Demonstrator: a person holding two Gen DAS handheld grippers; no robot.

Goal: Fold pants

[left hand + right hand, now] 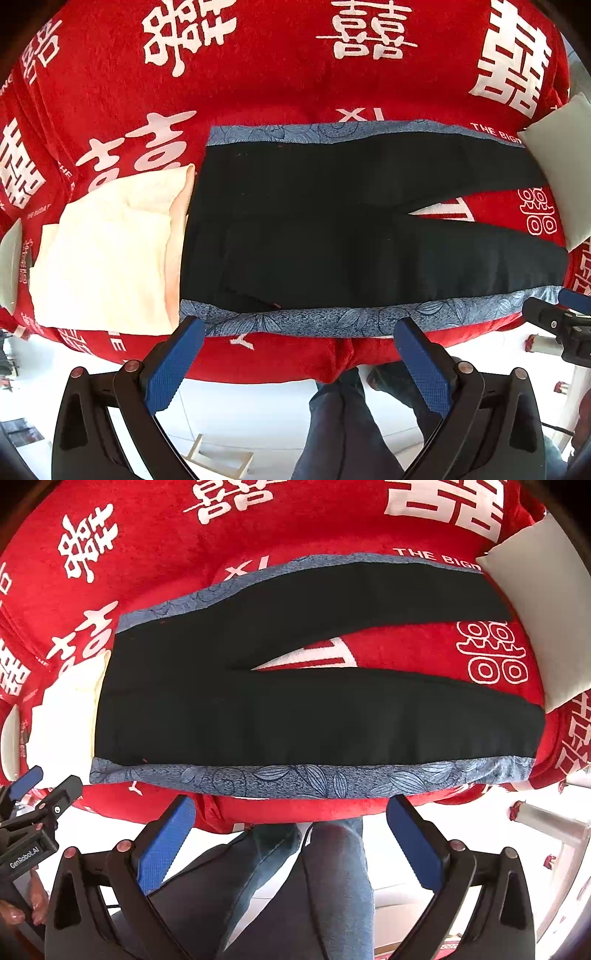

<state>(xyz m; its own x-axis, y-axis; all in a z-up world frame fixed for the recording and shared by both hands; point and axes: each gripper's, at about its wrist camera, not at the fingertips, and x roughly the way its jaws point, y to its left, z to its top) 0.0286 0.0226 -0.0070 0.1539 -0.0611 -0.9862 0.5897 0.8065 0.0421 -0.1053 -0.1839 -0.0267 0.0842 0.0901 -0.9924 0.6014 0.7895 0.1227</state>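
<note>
Black pants [314, 229] with blue floral side stripes lie flat on the red blanket [258, 66], waist to the left, two legs spread to the right. They also show in the right wrist view [295, 716]. My left gripper [299, 332] is open and empty, just in front of the near stripe by the waist. My right gripper [291, 808] is open and empty, just in front of the near stripe along the leg. Each gripper shows at the edge of the other's view: the right one [565, 317] and the left one [33, 797].
A folded cream cloth [107, 254] lies left of the waist. A white cushion [565, 166] sits at the right by the leg ends. The blanket's front edge drops to a white floor [240, 413]. The person's legs in jeans [295, 886] stand below.
</note>
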